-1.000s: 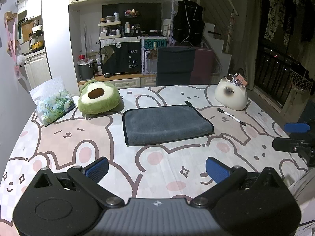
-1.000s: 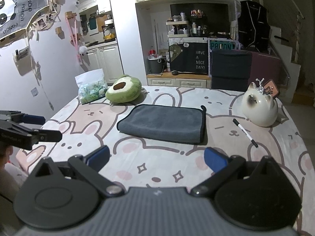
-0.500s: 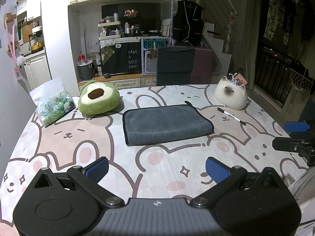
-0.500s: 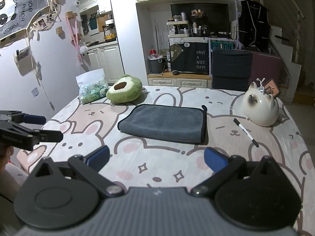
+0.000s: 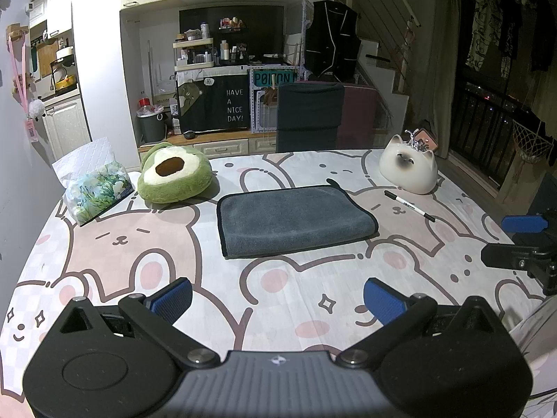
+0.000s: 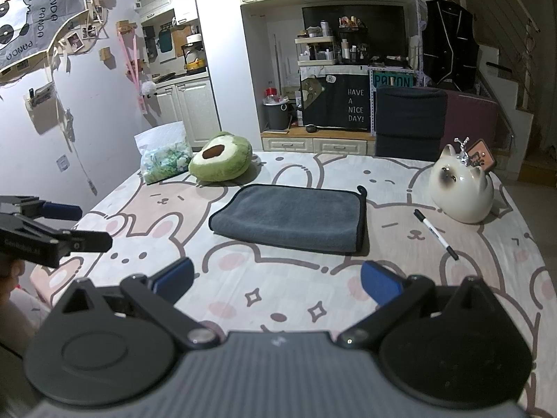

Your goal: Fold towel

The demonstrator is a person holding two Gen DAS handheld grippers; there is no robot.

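Note:
A grey towel (image 5: 292,221) lies folded into a flat rectangle in the middle of the table; it also shows in the right wrist view (image 6: 290,217). My left gripper (image 5: 276,301) is open and empty, held near the table's front edge, well short of the towel. My right gripper (image 6: 275,280) is open and empty, also back from the towel. Each gripper appears at the edge of the other's view: the right one (image 5: 518,240) at the far right, the left one (image 6: 66,226) at the far left.
A bear-print cloth covers the table (image 5: 139,244). A green avocado plush (image 5: 174,177) and a tissue pack (image 5: 94,191) sit at back left. A white cat-shaped holder (image 5: 409,167) and a black marker (image 5: 409,205) lie at back right. A dark chair (image 5: 308,118) stands behind the table.

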